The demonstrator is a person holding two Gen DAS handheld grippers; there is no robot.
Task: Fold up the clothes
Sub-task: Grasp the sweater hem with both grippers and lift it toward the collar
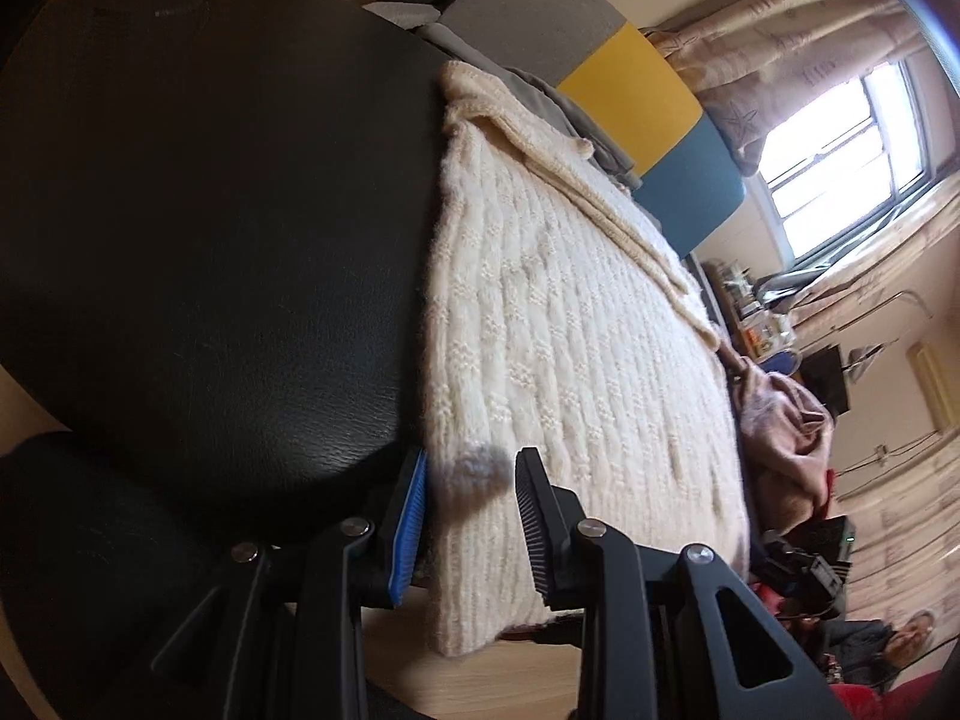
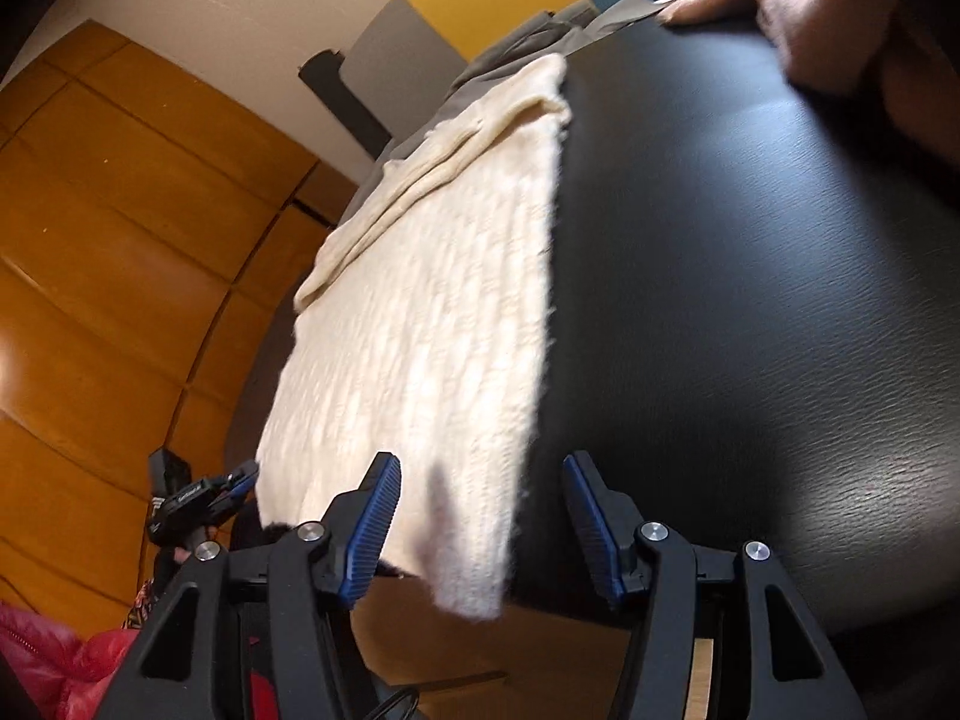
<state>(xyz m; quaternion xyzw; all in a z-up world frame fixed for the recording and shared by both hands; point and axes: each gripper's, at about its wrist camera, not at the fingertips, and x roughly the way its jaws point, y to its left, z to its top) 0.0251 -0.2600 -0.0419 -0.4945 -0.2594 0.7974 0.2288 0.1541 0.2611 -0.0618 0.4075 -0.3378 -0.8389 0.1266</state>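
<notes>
- A cream knitted sweater (image 1: pixel 576 348) is lying flat on a black padded surface (image 1: pixel 210 210), with its near hem hanging a little over the front edge.
- At the far end, a band of the knit is lying doubled back over the body, possibly a sleeve or collar; the fisheye bend is making that hard to tell.
- The left gripper (image 1: pixel 471 531) is sitting at the near hem with its fingers spread, one on each side of a hem corner and not pinching it.
- The right gripper (image 2: pixel 480 531) is also spread wide, straddling the sweater's other near corner, where knit meets black padding.
- A hand (image 2: pixel 798 12) is resting on the far edge of the padding, beside grey cloth (image 2: pixel 522 54).
- Judged risk: the loose, thick knit is likely to stretch or bunch if only one layer is being caught in a pinch.
- Judged risk: the overhanging hem could be dragging the sweater off the edge if one side is being lifted alone, skewing any fold.
</notes>
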